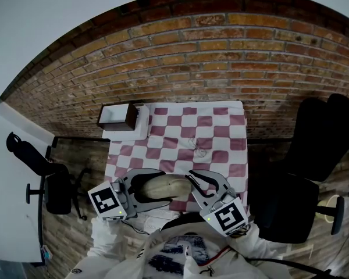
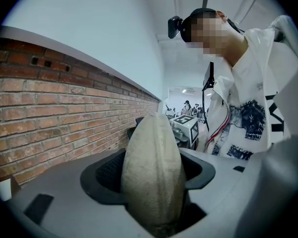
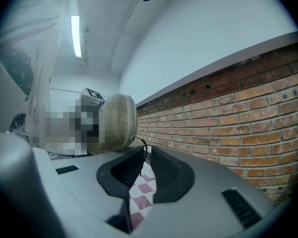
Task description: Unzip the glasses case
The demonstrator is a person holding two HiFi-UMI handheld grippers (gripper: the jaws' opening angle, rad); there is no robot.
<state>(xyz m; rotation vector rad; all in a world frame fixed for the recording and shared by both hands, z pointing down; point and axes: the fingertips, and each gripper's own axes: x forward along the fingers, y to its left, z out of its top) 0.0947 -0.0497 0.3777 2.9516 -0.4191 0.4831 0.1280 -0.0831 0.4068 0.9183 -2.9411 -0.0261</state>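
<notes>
A beige oval glasses case point(image 1: 170, 185) is held off the table, in front of the person's chest. My left gripper point(image 1: 157, 186) is shut on it around the middle. In the left gripper view the case point(image 2: 152, 177) stands on end between the dark pads point(image 2: 108, 173) and fills the gap. My right gripper point(image 1: 190, 178) is at the case's right end. In the right gripper view the case point(image 3: 116, 124) sits just beyond the right gripper point(image 3: 144, 149), whose tips are pinched on a thin black zip pull point(image 3: 140, 144) leading from the case.
A table with a red-and-white checked cloth point(image 1: 212, 127) stands against a brick wall point(image 1: 221, 45). A white open box point(image 1: 121, 118) sits at its far left corner and a small clear item point(image 1: 198, 146) lies mid-table. A black office chair point(image 1: 291, 205) is to the right and another chair point(image 1: 49, 185) to the left.
</notes>
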